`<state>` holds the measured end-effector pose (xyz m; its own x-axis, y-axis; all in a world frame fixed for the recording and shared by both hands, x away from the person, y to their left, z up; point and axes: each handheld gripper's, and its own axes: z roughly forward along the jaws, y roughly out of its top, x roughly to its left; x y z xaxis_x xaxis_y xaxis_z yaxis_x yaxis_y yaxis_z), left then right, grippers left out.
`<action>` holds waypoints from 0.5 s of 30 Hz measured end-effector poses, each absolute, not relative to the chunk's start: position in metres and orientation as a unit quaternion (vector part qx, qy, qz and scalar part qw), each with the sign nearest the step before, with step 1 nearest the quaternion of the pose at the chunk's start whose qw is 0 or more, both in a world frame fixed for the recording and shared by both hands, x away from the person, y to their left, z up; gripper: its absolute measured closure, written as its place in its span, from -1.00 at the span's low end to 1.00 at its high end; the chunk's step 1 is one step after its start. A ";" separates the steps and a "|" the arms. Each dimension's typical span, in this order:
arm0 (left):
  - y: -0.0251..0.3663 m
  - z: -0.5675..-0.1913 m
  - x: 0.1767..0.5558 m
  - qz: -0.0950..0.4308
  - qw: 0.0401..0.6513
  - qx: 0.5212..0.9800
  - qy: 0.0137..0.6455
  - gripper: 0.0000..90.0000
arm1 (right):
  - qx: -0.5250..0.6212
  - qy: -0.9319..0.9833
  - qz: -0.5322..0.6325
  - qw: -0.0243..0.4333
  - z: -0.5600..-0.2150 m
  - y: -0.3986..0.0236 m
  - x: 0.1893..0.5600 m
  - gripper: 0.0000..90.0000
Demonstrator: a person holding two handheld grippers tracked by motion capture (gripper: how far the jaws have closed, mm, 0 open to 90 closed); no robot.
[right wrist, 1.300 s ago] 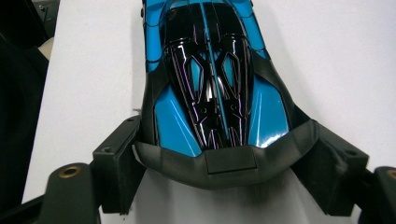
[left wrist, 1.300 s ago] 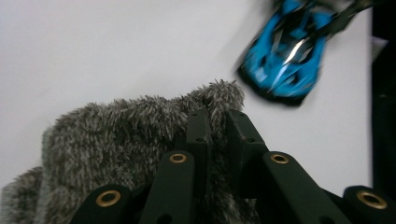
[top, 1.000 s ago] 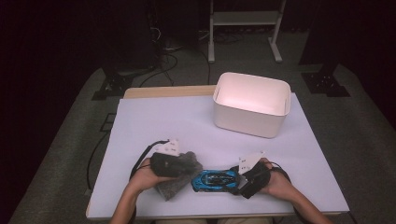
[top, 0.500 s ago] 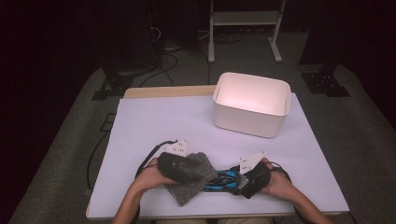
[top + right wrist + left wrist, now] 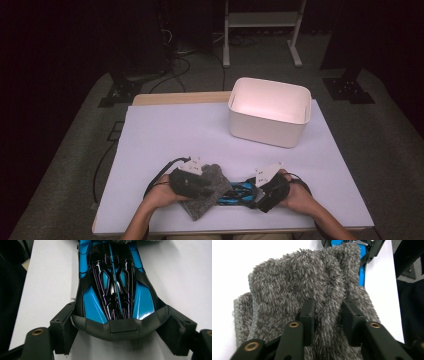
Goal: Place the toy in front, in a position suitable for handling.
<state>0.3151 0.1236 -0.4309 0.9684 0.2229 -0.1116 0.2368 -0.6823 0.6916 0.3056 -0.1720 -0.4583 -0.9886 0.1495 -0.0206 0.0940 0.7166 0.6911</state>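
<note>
Fuzzy grey microfibre cloth [image 5: 317, 287]: pinched by left gripper [image 5: 327, 312], jaws just closing. Glossy blue-and-black toy car [image 5: 113, 287]: clamped wide by right gripper [image 5: 117, 327] (risk: tugged cloth slips free).

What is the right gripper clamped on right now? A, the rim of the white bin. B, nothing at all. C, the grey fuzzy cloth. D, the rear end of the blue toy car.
D: in the right gripper view the right gripper has its pads pressed on both sides of the blue toy car at its black rear end.
</note>
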 end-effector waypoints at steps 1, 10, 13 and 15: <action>0.123 -0.431 0.314 -0.007 0.378 0.917 0.125 0.58 | 0.061 0.927 0.369 0.043 -0.457 -0.171 0.306 -0.50; 0.126 -0.427 0.316 -0.014 0.386 0.915 0.118 0.66 | 0.045 0.928 0.367 0.043 -0.457 -0.161 0.312 -0.50; 0.124 -0.425 0.314 -0.014 0.394 0.912 0.114 0.32 | 0.052 0.923 0.381 0.032 -0.460 -0.164 0.314 -0.50; 0.122 -0.422 0.312 -0.011 0.401 0.909 0.110 0.17 | 0.056 0.922 0.382 0.031 -0.461 -0.165 0.314 -0.50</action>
<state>0.3119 0.1224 -0.4219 0.9754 0.1916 -0.1090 0.2098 -0.6543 0.7266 0.3137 -0.1649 -0.4607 -0.9918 0.1271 -0.0132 0.0805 0.7017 0.7079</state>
